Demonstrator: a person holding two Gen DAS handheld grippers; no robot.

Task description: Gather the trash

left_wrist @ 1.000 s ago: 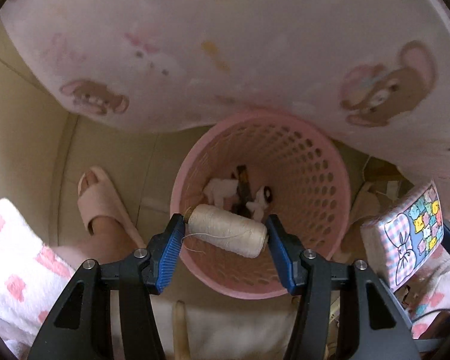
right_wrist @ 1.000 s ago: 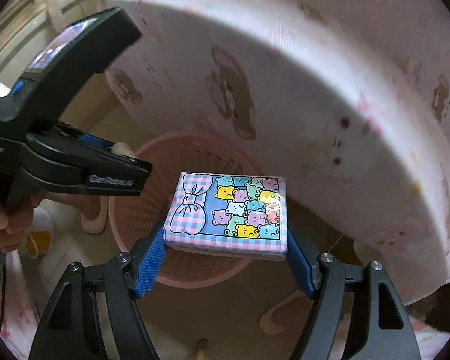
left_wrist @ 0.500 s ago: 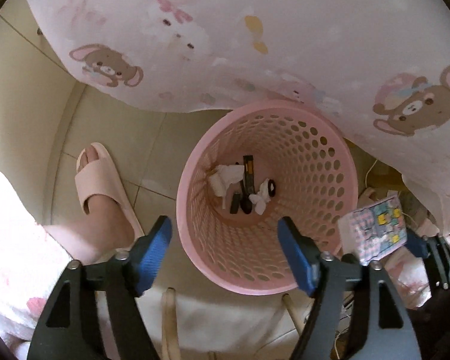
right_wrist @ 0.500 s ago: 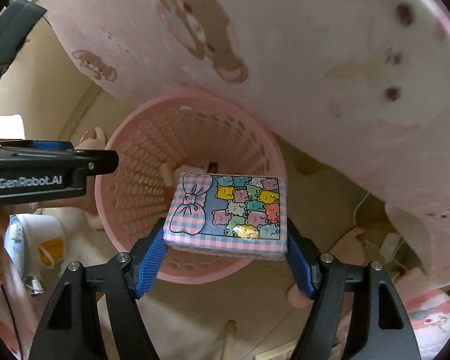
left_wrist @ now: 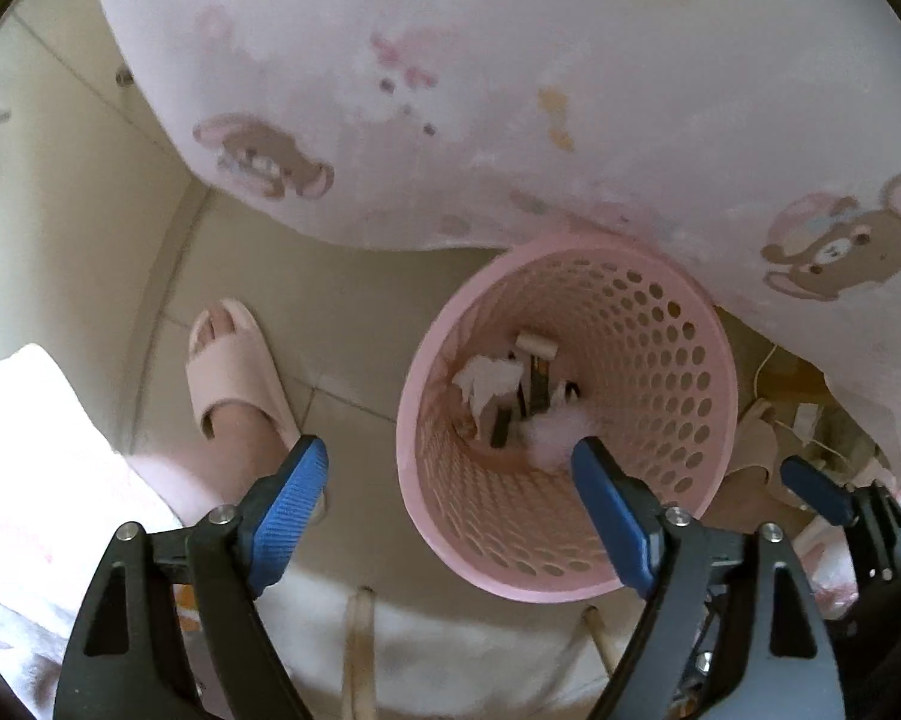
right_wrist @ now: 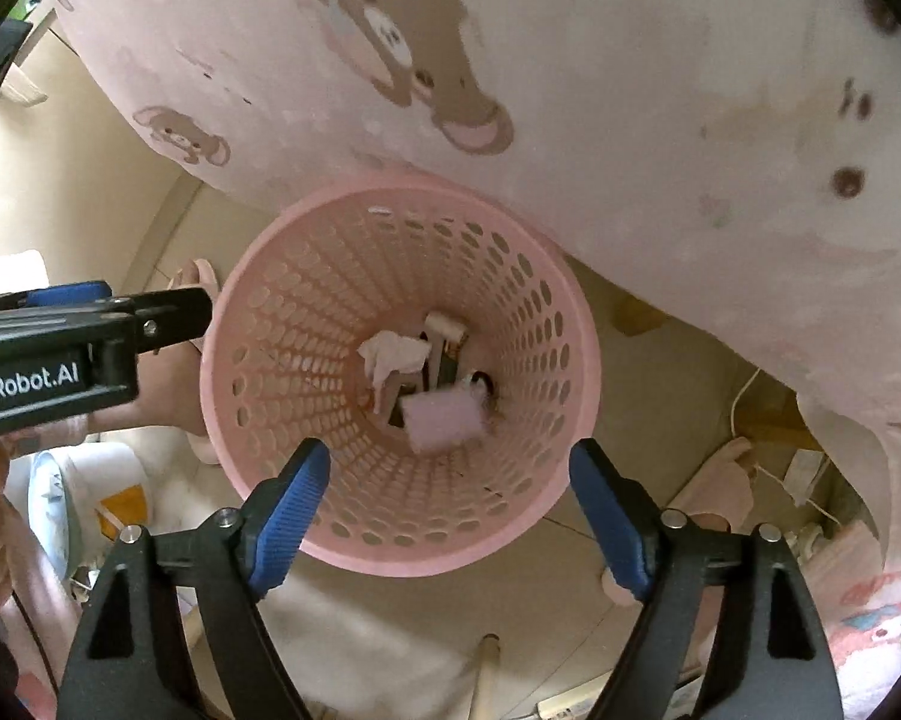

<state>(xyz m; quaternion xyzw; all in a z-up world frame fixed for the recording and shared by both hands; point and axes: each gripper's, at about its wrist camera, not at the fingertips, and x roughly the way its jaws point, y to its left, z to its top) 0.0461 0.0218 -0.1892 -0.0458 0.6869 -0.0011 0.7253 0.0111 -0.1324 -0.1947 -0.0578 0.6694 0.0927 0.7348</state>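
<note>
Below, both tongs point down over the pink basket (right_wrist: 282, 324). Left tongs (left_wrist: 450, 474): jaws apart, just been opening, nothing between them; one blue pad over the basket's rim, the other over the floor near a slippered foot (left_wrist: 234, 372). Right tongs (right_wrist: 450, 480): jaws apart, also just been opening, empty, straddling the basket's near wall. Trash lies at the basket's bottom: a pink packet (right_wrist: 444, 420), blurred, white crumpled paper (right_wrist: 390, 354), a pale spool (right_wrist: 444, 327) and dark bits I cannot identify. Basket stands on the tiled floor, its far rim tucked under a hanging pink cloth with bear prints (right_wrist: 630, 90).
</note>
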